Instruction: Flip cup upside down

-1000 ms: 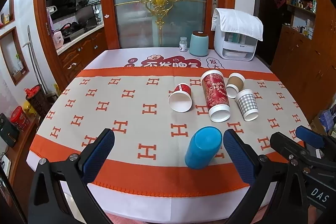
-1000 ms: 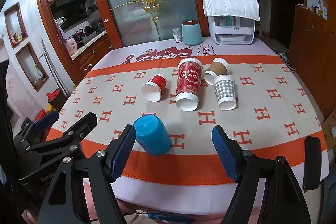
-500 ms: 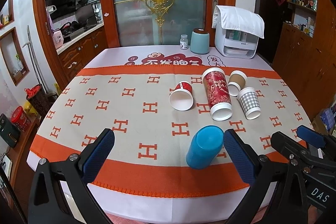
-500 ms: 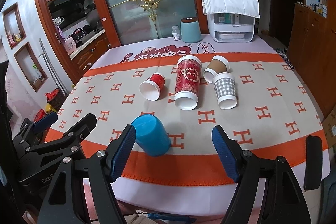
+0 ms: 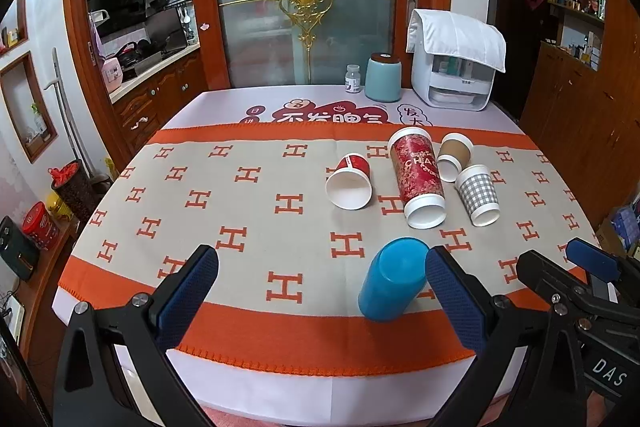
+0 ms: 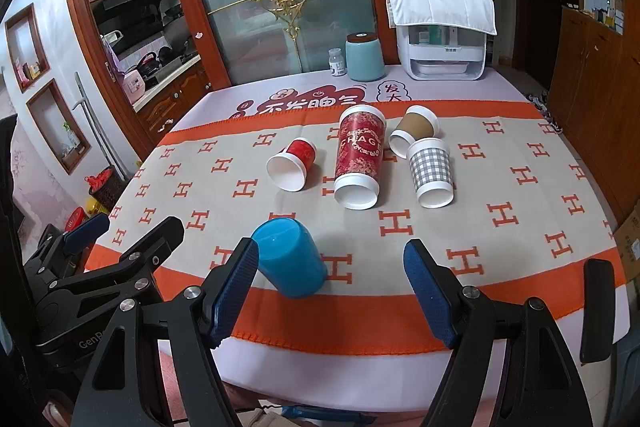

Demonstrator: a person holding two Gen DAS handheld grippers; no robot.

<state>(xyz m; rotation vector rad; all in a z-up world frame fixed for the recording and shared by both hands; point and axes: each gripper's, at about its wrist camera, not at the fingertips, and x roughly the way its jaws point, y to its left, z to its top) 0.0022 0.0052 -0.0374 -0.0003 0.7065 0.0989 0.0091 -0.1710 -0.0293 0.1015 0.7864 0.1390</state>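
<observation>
A blue plastic cup (image 5: 394,281) stands upside down on the orange band near the table's front edge; it also shows in the right wrist view (image 6: 289,257). Behind it several paper cups lie on their sides: a small red cup (image 5: 349,181), a tall red cup (image 5: 418,177), a brown cup (image 5: 453,156) and a grey checked cup (image 5: 478,194). My left gripper (image 5: 322,293) is open and empty, its right finger close beside the blue cup. My right gripper (image 6: 331,291) is open and empty, its left finger close beside the blue cup.
The table (image 5: 240,203) carries an orange and beige H-patterned cloth. At the back stand a teal canister (image 5: 383,77), a small white bottle (image 5: 352,79) and a white appliance with a cloth on it (image 5: 456,67). Wooden cabinets (image 5: 580,115) stand to the right.
Both grippers have drifted slightly; the view has shifted a little. The cups have not moved and both grippers stay open.
</observation>
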